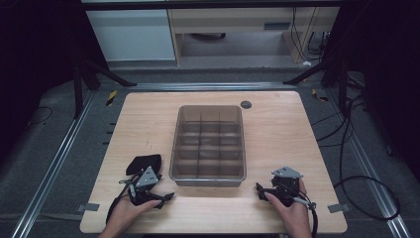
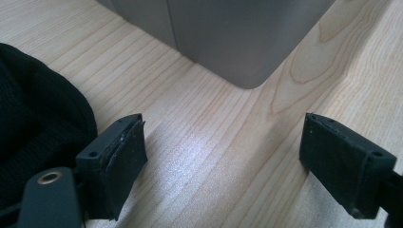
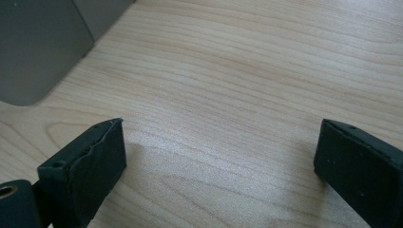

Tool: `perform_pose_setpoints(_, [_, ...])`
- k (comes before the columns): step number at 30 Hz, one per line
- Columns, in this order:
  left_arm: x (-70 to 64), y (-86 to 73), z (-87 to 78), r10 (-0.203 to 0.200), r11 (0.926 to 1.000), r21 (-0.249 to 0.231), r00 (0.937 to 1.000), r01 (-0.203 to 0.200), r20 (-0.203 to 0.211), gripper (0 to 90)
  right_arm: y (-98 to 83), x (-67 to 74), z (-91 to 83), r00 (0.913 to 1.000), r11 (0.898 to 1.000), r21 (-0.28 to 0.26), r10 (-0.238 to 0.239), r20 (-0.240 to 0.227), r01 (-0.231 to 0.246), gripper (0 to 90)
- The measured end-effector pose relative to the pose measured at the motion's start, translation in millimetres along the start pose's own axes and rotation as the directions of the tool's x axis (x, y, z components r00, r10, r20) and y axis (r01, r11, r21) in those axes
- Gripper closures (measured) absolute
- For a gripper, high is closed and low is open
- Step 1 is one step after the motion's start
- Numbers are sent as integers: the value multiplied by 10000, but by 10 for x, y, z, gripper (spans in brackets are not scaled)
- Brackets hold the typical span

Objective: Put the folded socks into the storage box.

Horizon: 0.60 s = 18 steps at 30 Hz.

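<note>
A grey see-through bin [image 1: 208,176] split into several compartments stands in the middle of the wooden table [image 1: 277,124]. A black cloth [image 1: 145,162] lies left of its near corner. My left gripper [image 1: 151,186] rests on the table just in front of the cloth. In the left gripper view this gripper [image 2: 223,142] is open over bare wood, with the cloth [image 2: 38,123] beside its left jaw and the bin's corner [image 2: 228,33] ahead. My right gripper [image 1: 277,188] sits near the bin's right front corner. It [image 3: 221,142] is open too, with nothing between its jaws and the bin [image 3: 33,47] at the upper left.
A small dark round grommet [image 1: 246,104] is set in the table beyond the bin. Black stand legs [image 1: 104,72] and cables [image 1: 361,173] lie on the floor around the table. Bare wood shows on both sides of the bin.
</note>
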State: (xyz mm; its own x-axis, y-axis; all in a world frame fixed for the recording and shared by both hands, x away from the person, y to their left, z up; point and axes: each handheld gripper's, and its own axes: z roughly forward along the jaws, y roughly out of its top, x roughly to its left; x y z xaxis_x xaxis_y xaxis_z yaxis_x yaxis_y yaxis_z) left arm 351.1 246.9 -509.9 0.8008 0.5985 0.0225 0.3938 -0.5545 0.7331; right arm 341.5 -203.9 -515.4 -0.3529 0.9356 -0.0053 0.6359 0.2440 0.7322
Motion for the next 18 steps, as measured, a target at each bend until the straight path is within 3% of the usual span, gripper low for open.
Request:
perform_pose_setpoints(8, [-36,-5,-24,177,9997,183,9998,-175,-88,57,-3,17,-3,10000,10000,-6,-36,-80,36,36])
perform_pose_setpoints(11, [-44,29,-115,248,9997,0,9997,-248,35,57,-6,28,-7,9999,10000,-8,-44,-101,44,36])
perform_pose_setpoints(14, [0,90,-244,485,9988,69,9986,-484,-216,65,-11,38,-8,9998,9999,-22,-130,-126,130,36])
perform_pose_setpoints(18, [71,136,-361,511,9987,104,9980,-508,-382,76,-11,37,-8,9998,9999,-21,-129,-126,129,36])
